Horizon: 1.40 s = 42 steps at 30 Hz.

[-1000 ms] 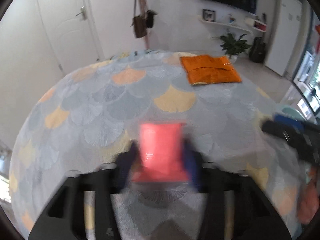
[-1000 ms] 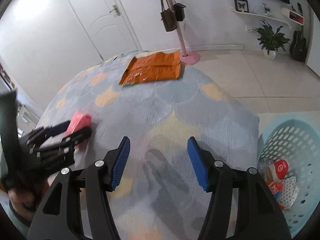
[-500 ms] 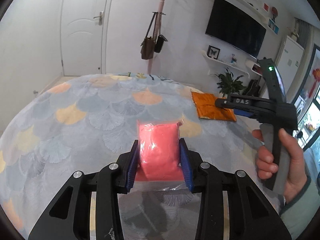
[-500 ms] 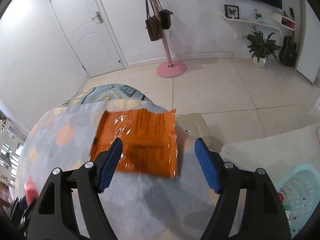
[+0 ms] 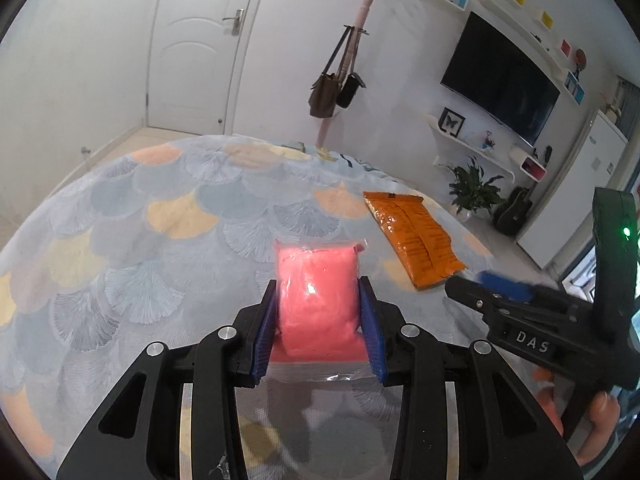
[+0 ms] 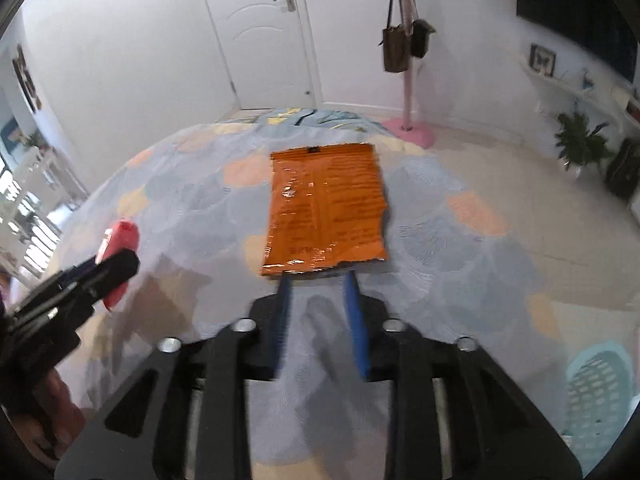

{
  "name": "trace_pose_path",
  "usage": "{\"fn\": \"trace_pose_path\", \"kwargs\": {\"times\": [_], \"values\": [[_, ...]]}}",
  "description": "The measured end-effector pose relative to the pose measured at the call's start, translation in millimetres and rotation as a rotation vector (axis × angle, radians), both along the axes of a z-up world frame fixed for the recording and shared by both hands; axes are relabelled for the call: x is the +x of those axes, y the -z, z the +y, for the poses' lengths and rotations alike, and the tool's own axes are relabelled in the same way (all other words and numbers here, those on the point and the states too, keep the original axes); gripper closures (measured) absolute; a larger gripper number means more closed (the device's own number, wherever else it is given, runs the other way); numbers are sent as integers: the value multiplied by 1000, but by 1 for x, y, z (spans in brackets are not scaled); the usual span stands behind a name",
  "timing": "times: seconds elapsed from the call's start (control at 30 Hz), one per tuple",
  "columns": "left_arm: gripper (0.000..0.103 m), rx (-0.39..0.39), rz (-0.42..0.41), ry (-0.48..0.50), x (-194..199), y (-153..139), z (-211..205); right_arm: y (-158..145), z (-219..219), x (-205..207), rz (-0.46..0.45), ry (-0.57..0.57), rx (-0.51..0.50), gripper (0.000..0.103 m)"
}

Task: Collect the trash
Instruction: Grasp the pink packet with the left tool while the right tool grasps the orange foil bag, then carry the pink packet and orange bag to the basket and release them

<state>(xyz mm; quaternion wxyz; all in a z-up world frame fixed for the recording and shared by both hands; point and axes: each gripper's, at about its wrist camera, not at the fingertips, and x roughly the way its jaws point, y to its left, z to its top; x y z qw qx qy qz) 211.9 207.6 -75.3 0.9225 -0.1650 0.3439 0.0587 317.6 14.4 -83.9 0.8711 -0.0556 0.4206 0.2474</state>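
My left gripper [image 5: 318,284] is shut on a pink plastic packet [image 5: 316,264], held just above the patterned tablecloth [image 5: 160,220]. That packet [image 6: 120,236] and the left gripper [image 6: 116,264] also show at the left of the right wrist view. An orange foil packet [image 6: 326,208] lies flat near the table's far right edge, and the left wrist view has the same orange packet [image 5: 412,236]. My right gripper [image 6: 318,280] sits at its near edge with jaws closing; the packet's edge is at the fingertips, and the pads do not press on it. A hand holds the right gripper [image 5: 480,284].
A pale blue perforated basket [image 6: 596,380] stands on the floor to the right of the table. Beyond the table are a pink coat stand [image 6: 408,120] with hanging bags, a white door [image 6: 260,40] and a potted plant [image 6: 580,144].
The right gripper has swung from the near table across to the orange packet and come down to its near edge, jaws narrower. The left gripper has rolled, still holding the pink packet.
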Motion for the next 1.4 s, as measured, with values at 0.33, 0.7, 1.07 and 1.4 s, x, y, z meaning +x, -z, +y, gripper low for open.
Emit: {"fn": "trace_pose_path", "kwargs": {"times": [0.33, 0.7, 1.07, 1.4], "values": [[66, 20, 3, -2, 2, 0, -3, 10, 40, 57, 122, 11, 22, 10], [66, 54, -3, 16, 3, 0, -8, 10, 54, 42, 9, 20, -69, 51], [66, 123, -75, 105, -5, -19, -51, -32, -10, -14, -58, 49, 26, 77], [66, 118, -122, 303, -6, -54, -144, -63, -129, -62, -126, 196, 79, 78]]}}
